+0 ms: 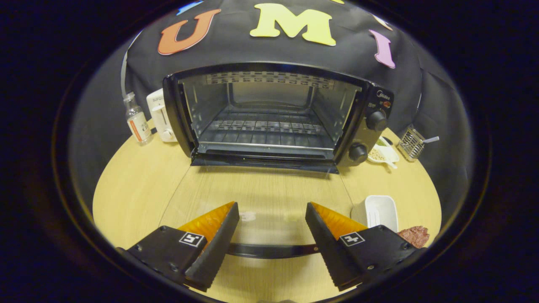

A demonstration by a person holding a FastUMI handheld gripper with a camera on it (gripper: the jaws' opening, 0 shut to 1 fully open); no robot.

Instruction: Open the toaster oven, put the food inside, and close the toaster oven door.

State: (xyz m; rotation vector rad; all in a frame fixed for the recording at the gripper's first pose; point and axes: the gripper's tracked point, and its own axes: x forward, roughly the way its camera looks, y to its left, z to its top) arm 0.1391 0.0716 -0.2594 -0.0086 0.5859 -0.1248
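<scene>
Fingers wide, empty — above lowered glass door; toaster oven marked "Midea".

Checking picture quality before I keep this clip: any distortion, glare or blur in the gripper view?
Gripper view: strong fisheye bending, so the wooden table edge curves; toaster oven sharp and evenly lit, interior rack readable; the lowered glass door shows faint pale reflections near its handle; open claw is sharp, holding nothing; reddish food beside the white container slightly soft.
</scene>
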